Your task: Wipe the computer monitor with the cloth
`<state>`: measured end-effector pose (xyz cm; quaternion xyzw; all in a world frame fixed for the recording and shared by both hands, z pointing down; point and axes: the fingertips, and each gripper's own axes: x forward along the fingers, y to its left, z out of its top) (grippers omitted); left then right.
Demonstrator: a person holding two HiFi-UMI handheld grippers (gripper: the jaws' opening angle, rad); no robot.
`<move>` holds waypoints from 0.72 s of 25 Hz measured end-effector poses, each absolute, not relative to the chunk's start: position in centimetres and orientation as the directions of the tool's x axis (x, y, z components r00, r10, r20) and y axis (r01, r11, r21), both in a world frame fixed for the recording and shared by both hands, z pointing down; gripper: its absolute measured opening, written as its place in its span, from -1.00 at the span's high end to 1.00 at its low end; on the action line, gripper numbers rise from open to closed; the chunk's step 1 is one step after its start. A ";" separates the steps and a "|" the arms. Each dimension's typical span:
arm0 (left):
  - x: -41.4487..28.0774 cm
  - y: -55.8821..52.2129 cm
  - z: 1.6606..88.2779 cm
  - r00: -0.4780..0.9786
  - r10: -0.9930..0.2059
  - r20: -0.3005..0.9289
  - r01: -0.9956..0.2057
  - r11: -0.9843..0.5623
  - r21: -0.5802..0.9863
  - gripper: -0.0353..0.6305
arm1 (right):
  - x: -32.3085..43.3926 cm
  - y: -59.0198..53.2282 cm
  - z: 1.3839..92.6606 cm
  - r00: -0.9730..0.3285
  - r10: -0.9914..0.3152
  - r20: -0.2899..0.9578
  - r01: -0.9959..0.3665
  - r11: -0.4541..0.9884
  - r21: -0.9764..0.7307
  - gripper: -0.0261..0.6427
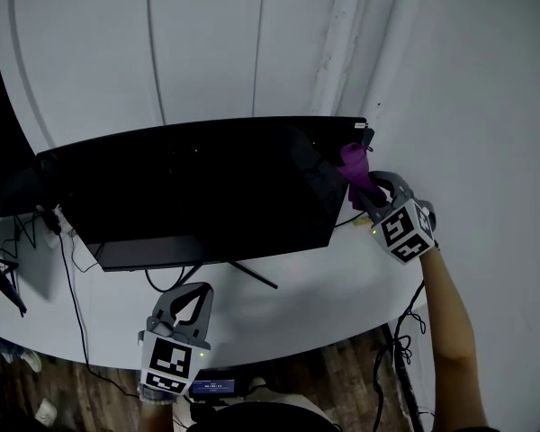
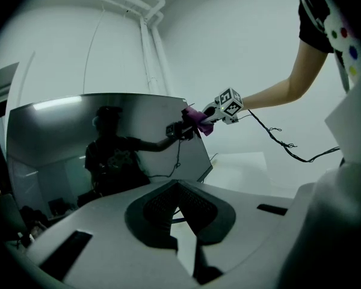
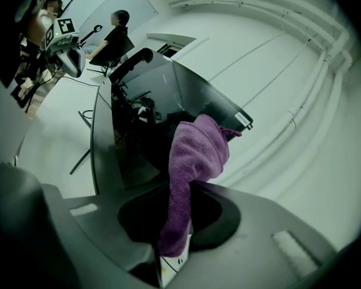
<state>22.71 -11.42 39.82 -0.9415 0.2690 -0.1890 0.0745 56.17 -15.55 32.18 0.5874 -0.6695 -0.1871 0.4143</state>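
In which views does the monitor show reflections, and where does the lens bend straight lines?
Head view: the monitor looks dark, almost without glare, and its edges are only slightly bowed. Left gripper view: the screen mirrors the person clearly; the fisheye lens bends the pipes and the corners are black. Right gripper view: the cloth is sharp, while the pipes curve strongly.

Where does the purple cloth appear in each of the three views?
Head view: the cloth is right of centre, at the top right corner of the monitor.
Left gripper view: the cloth is small, above centre, at that same corner.
Right gripper view: the cloth is large, in the centre, clamped in the right gripper.
Shared landmark: the monitor's top right corner.
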 end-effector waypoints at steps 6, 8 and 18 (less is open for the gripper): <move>21.9 -11.4 39.9 0.768 -0.562 0.309 -0.511 -0.827 -0.233 0.88 | 55.7 -15.1 35.4 0.013 -0.930 0.366 -0.686 0.258 0.680 0.72; 21.7 -11.2 40.0 0.763 -0.566 0.312 -0.516 -0.824 -0.235 0.88 | 55.6 -14.9 36.7 0.009 -0.925 0.380 -0.708 0.262 0.656 0.72; 20.3 -10.8 40.7 0.734 -0.593 0.331 -0.546 -0.805 -0.231 0.88 | 55.1 -13.7 43.6 0.003 -0.887 0.462 -0.796 0.277 0.538 0.72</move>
